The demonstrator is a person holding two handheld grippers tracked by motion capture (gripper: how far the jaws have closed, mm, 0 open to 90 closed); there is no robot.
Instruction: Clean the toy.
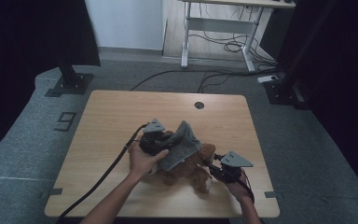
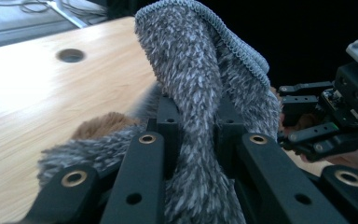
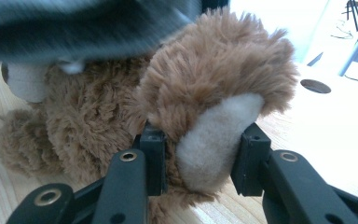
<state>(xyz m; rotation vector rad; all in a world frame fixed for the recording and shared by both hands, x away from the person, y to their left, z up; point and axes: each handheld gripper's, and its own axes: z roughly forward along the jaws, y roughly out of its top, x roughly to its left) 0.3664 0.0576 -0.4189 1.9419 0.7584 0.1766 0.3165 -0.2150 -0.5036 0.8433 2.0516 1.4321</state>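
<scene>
On the left of the wooden worktop point(image 1: 112, 121), the left tool point(image 1: 156, 143) is pinching a fold of the grey fleecy cloth point(image 1: 181, 143); in the left gripper view the cloth point(image 2: 200, 93) runs up between the two black jaws, which press on it from both sides, and its stitched edge arches over the top. The cloth drapes over the brown plush toy point(image 1: 189, 169), which lies near the middle of the worktop, toward the person's side. To the right, the right tool point(image 1: 213, 164) is pinching one of the toy's limbs; in the right gripper view the jaws squeeze the cream pad of a paw point(image 3: 214, 140) and the brown fur behind it.

The step in hand looks like working the cloth on or off the toy: one tool steadies the body while the other lifts the fabric. Which of the two I cannot tell. The next move calls for the right tool to keep its hold so the toy does not drag along while the left draws the cloth
</scene>
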